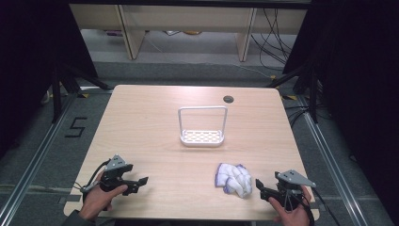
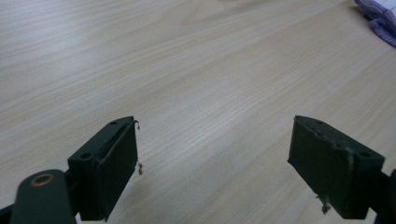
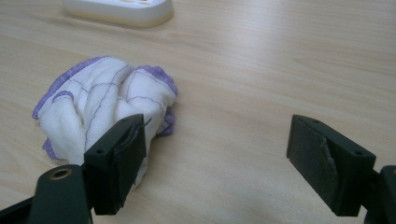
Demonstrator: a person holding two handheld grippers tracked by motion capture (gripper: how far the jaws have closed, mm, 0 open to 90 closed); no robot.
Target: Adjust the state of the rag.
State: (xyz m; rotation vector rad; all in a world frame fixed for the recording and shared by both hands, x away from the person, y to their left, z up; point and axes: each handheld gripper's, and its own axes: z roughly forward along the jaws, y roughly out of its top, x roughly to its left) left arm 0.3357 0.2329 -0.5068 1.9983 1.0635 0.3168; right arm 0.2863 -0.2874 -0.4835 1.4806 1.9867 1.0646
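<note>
Pale wooden worktop (image 1: pixel 155 117) carries a crumpled white cloth (image 1: pixel 234 179); right gripper (image 1: pixel 261 189) waits just beside it, jaws spread and empty, left gripper (image 1: pixel 139 182) likewise, well apart from it.

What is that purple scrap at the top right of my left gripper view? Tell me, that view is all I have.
Observer: A crumpled white cloth with purple edging, lying on the table.
Operator: Report what is nearest it.
Observer: The right gripper, jaws open, pointing at it from the right, just short of it.
Operator: Give me what stands beyond it.
Observer: A white rack with a slotted base and an upright hoop, mid-table.
</note>
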